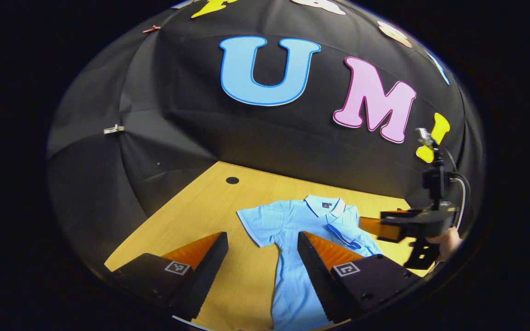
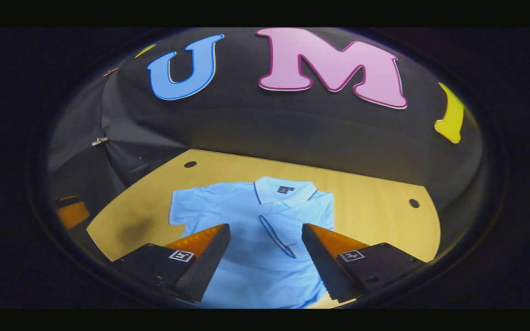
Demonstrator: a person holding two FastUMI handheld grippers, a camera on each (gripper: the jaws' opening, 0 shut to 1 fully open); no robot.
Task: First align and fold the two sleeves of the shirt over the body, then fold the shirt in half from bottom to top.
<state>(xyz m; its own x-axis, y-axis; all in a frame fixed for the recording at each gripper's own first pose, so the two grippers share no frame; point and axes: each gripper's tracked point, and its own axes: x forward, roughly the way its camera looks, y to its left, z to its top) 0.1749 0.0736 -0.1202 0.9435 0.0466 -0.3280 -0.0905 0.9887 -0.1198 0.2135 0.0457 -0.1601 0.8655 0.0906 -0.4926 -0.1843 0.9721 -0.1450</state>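
A light blue polo shirt point(image 2: 256, 216) lies flat on the wooden table point(image 2: 375, 207), collar toward the far wall. Its right sleeve point(image 2: 279, 234) lies folded over the chest. Its left sleeve point(image 2: 187, 207) lies spread out to the side, seen too as the sleeve point(image 1: 258, 223) in the left gripper view. My right gripper point(image 2: 265, 250) hovers open above the shirt's body with nothing between its fingers. My left gripper point(image 1: 262, 255) is open too, held above the shirt's left side. The right gripper point(image 1: 387, 227) also appears at the far right of the left gripper view, held by a hand point(image 1: 446, 241).
Round holes point(image 2: 190, 164) mark the tabletop near its far corners, another hole point(image 2: 414, 202) on the right. Black cloth walls close in behind and to the left. Bare wood lies to the right of the shirt point(image 2: 375, 216) and left of it point(image 1: 187, 216).
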